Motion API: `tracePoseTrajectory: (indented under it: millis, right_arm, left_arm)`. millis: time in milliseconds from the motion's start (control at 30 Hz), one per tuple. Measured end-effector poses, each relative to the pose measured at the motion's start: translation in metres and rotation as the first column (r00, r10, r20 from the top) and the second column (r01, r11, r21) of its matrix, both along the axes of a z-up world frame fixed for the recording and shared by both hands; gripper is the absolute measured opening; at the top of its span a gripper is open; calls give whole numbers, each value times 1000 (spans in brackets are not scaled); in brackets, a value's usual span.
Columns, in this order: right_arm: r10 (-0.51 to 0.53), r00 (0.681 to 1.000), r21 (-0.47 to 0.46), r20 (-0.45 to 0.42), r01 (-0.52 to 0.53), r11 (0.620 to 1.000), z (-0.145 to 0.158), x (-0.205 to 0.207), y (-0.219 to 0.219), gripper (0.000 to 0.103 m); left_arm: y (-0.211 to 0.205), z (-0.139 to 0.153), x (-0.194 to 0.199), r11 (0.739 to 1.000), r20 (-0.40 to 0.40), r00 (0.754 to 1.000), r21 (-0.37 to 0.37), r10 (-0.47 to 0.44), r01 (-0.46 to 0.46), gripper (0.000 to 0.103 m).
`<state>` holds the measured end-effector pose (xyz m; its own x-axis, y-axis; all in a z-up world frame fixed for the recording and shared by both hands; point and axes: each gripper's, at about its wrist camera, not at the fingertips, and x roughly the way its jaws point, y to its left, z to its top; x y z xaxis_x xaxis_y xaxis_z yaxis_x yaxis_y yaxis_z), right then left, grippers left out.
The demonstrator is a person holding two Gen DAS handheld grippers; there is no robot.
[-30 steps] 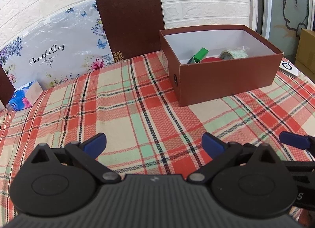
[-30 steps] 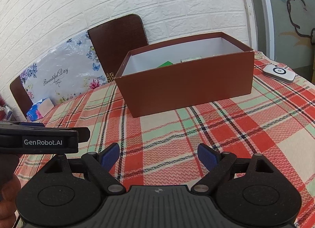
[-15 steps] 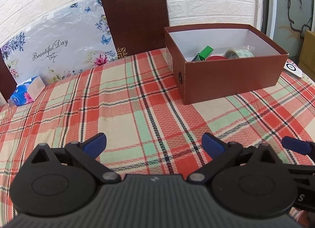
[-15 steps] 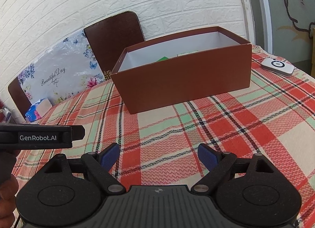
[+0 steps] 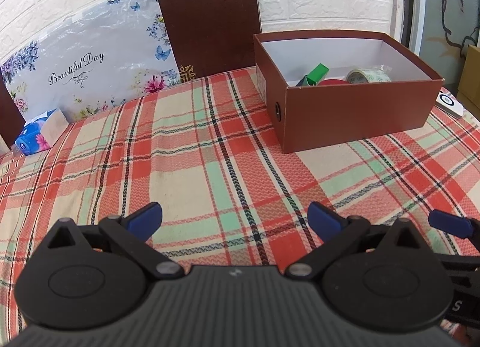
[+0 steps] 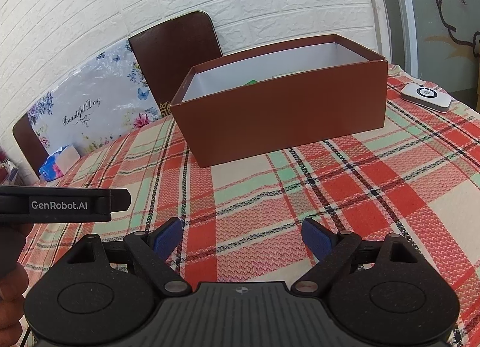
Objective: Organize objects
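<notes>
A brown cardboard box (image 5: 354, 113) with a white inside stands on the plaid tablecloth (image 5: 210, 167) at the far right. Inside it lie a green box (image 5: 316, 74), a red object (image 5: 331, 82) and a roll of tape (image 5: 367, 76). In the right wrist view the brown box (image 6: 285, 119) stands straight ahead and its near wall hides most of the contents. My left gripper (image 5: 234, 221) is open and empty above the cloth. My right gripper (image 6: 241, 237) is open and empty, well short of the box.
A white remote-like device (image 6: 426, 96) lies right of the box. A tissue pack (image 5: 34, 137) sits at the table's far left edge. A brown chair back (image 5: 210, 23) and a floral "Beautiful Day" panel (image 5: 90, 71) stand behind the table against a white brick wall.
Both grippers have drawn back and risen slightly, so the box looks a little farther away. Both stay open and empty. Nothing on the table has moved.
</notes>
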<state>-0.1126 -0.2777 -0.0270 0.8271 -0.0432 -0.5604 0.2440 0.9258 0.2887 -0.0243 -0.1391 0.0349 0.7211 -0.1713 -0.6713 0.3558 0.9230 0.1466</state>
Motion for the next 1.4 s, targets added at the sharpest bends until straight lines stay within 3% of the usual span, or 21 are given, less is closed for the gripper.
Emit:
tracePoseTrajectory:
  millis: [900, 1067, 1267, 1400]
  right_arm:
    - [40, 999, -12, -26, -40, 999, -2, 4, 7, 88]
    - [16, 1000, -9, -21, -16, 1000, -4, 4, 6, 88]
    - [-65, 997, -26, 51, 66, 997, 7, -4, -2, 88]
    - [-57, 998, -17, 38, 58, 998, 5, -2, -1, 88]
  left_arm:
    - [2, 1, 2, 1000, -15, 1000, -7, 12, -12, 103]
    - [5, -4, 4, 1000, -30, 999, -8, 15, -16, 103]
    - [7, -2, 6, 1000, -24, 999, -15, 25, -26, 103]
    - [8, -2, 6, 1000, -24, 999, -15, 25, -26, 103]
